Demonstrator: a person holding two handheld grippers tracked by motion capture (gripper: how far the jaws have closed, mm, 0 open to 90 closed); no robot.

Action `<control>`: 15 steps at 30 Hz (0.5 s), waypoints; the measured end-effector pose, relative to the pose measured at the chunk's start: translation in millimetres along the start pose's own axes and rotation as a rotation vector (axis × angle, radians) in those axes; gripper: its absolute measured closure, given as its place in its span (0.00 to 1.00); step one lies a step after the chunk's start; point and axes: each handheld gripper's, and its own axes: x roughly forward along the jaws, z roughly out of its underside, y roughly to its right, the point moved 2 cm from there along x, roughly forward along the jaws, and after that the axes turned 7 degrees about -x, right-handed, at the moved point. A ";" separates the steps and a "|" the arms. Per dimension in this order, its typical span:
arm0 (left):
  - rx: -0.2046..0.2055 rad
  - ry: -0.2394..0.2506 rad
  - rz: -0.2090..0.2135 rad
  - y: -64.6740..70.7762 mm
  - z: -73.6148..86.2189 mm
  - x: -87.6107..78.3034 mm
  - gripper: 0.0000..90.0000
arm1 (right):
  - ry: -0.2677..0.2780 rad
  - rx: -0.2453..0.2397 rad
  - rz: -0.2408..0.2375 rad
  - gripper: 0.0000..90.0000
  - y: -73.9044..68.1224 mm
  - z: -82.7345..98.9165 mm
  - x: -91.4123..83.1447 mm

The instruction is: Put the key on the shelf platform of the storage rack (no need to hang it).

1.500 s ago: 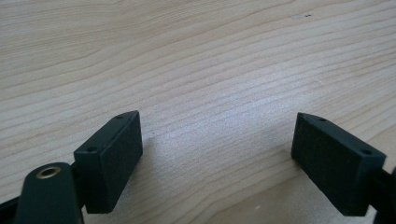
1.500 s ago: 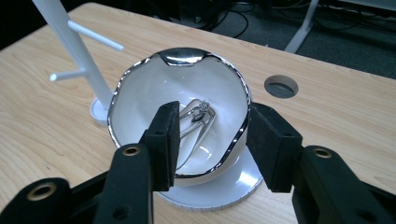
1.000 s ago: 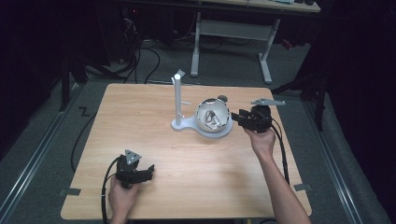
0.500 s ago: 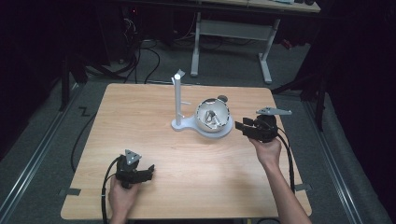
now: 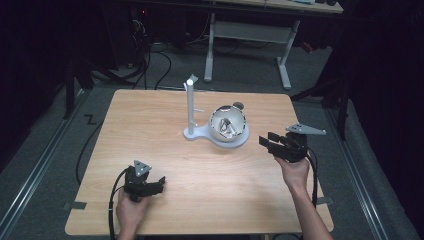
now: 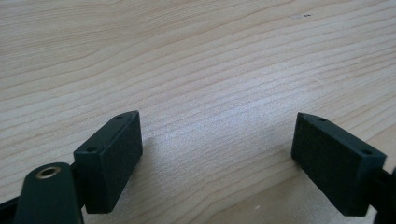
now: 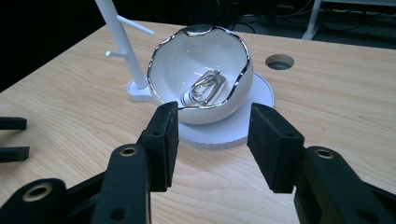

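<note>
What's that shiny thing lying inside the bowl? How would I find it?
Look near the far middle of the wooden table for the white stand with a tall post. Beside the post, on its round base, sits a white bowl with a wavy silver rim. Inside lies a looped silver metal piece, the one glinting thing against plain white.

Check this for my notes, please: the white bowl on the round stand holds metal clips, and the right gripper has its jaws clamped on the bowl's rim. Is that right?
Not quite. The white bowl on the round stand does hold metal clips, but the right gripper is not clamped on the rim: its jaws stand apart with nothing between them, short of the bowl. The right gripper view shows it, and the high view shows it off to the side.
</note>
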 end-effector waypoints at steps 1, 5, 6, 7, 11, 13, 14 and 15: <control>0.000 0.000 0.000 0.0 0.0 0.0 0.19 | 0.003 0.006 0.000 0.60 0.0 1.1 -1.2; 0.000 0.001 0.000 0.0 0.0 0.0 0.19 | 0.004 0.015 -0.001 0.59 0.1 7.4 -6.5; 0.000 0.000 0.000 0.0 0.0 0.0 0.19 | 0.004 0.015 -0.001 0.59 0.1 7.4 -6.5; -0.001 0.000 0.000 0.0 0.0 0.0 0.19 | 0.010 0.012 -0.001 0.60 -0.4 8.9 -8.4; -0.001 0.000 0.000 0.0 0.0 0.0 0.19 | 0.026 0.017 -0.008 0.59 -2.2 15.3 -15.1; -0.001 0.000 -0.001 0.0 0.1 0.0 0.19 | 0.025 0.021 -0.010 0.59 -3.2 18.0 -18.0; -0.001 0.000 0.000 0.1 0.1 0.0 0.19 | 0.025 0.021 -0.010 0.59 -3.2 18.0 -18.0; 0.000 0.000 0.000 0.0 0.1 0.0 0.19 | 0.027 0.023 -0.012 0.59 -3.6 18.8 -19.2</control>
